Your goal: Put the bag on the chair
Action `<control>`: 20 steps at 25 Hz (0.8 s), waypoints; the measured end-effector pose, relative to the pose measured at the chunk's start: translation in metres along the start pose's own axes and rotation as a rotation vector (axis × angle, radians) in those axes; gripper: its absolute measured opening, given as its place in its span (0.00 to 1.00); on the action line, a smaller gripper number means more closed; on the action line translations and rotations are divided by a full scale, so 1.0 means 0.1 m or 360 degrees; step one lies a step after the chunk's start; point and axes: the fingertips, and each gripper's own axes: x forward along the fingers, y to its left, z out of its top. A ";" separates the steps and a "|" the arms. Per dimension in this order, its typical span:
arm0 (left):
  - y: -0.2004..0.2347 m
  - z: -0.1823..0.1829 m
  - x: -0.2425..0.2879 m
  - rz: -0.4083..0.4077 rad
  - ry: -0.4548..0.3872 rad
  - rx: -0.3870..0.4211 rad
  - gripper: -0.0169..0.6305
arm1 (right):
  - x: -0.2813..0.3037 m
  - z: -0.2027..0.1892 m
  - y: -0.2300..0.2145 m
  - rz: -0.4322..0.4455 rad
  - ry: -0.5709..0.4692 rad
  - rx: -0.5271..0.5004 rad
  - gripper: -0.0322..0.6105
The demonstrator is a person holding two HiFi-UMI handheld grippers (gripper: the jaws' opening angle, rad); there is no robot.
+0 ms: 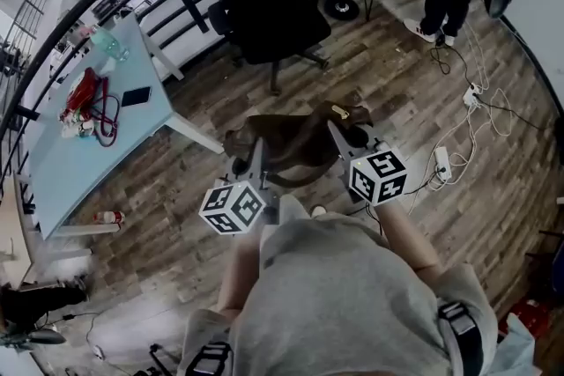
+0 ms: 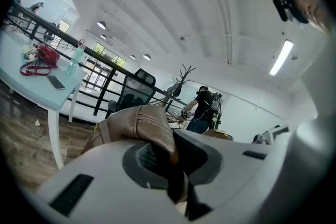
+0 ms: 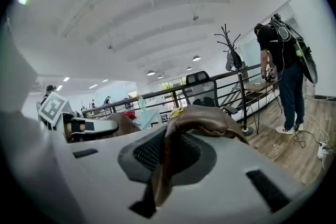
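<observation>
Holding the brown bag (image 1: 295, 141) by both ends spreads its weight and lifts it off the floor, which looks like the way to get it onto the black chair (image 1: 273, 13) at the upper middle of the head view. Your left gripper (image 1: 253, 161) has its jaws pinched tight on a fold of leather at the bag's left end, and the fold bulges out just above the pads. Your right gripper (image 1: 345, 139) is clamped the same way on a narrow strip of leather at the right end. The bag hangs between them at frame centre, well short of the seat.
</observation>
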 end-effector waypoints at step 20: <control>0.57 0.35 1.11 -0.0066 0.0063 -0.0055 0.07 | 1.02 0.21 -0.56 -0.0045 0.0042 0.0153 0.08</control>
